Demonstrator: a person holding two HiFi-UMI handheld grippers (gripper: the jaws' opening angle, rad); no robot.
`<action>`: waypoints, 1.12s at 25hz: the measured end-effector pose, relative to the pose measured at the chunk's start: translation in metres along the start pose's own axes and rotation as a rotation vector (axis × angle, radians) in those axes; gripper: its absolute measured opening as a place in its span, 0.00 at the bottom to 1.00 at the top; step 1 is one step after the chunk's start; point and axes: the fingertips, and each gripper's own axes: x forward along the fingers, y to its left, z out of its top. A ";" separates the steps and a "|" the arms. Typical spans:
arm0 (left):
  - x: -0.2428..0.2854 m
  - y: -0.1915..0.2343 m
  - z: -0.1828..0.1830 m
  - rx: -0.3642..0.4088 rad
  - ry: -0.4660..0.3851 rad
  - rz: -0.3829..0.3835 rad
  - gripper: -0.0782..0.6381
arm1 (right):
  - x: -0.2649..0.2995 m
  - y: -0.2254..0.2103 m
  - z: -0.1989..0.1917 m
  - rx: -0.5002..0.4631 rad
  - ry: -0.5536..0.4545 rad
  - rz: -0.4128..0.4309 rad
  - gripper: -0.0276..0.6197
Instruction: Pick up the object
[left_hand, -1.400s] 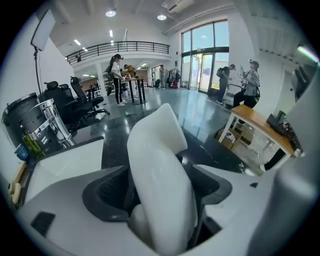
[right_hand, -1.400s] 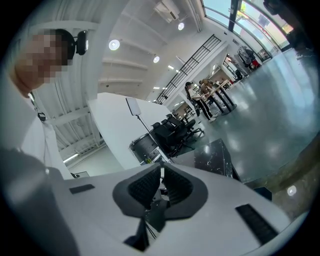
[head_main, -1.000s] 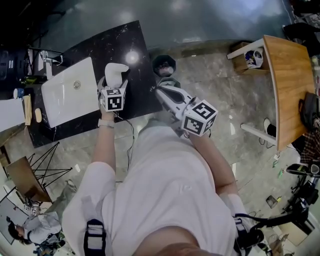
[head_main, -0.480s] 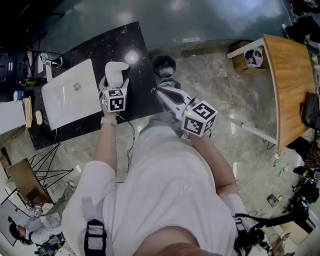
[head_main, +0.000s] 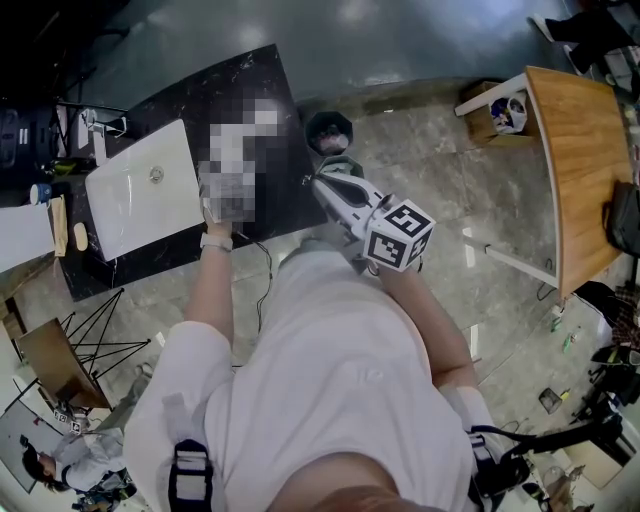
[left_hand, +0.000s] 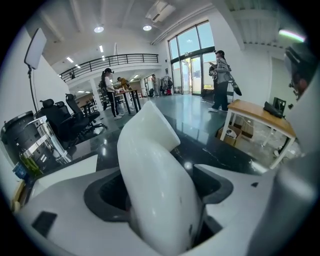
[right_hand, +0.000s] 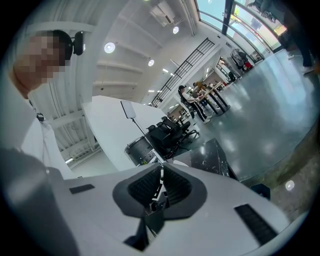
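Counter (head_main: 268, 95), black, lies at your left; over it your left claw (left_hand: 161, 199) clamps the white curved object (left_hand: 149, 160). Your right claw (right_hand: 159, 186), jaws pressed together and empty, hangs beside the counter's edge.

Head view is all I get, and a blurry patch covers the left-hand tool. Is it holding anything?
Observer: Yes. In the left gripper view, the left gripper is shut on a white curved piece, bent like an elbow.
Operator: How does it sit in there?
Observer: Its lower end is between the jaws, and the bent end sticks out past them.
Operator: And the other tool?
Observer: In the right gripper view, the right gripper has its jaws together with nothing between them.
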 end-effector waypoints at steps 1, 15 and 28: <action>-0.003 -0.002 0.001 -0.021 0.003 -0.013 0.67 | 0.000 0.001 0.000 0.000 -0.001 0.000 0.08; -0.044 -0.016 0.004 -0.258 -0.071 -0.116 0.66 | -0.003 0.009 -0.010 0.014 0.008 0.020 0.08; -0.111 -0.009 0.018 -0.604 -0.291 -0.214 0.66 | 0.011 0.038 -0.026 0.017 0.069 0.132 0.08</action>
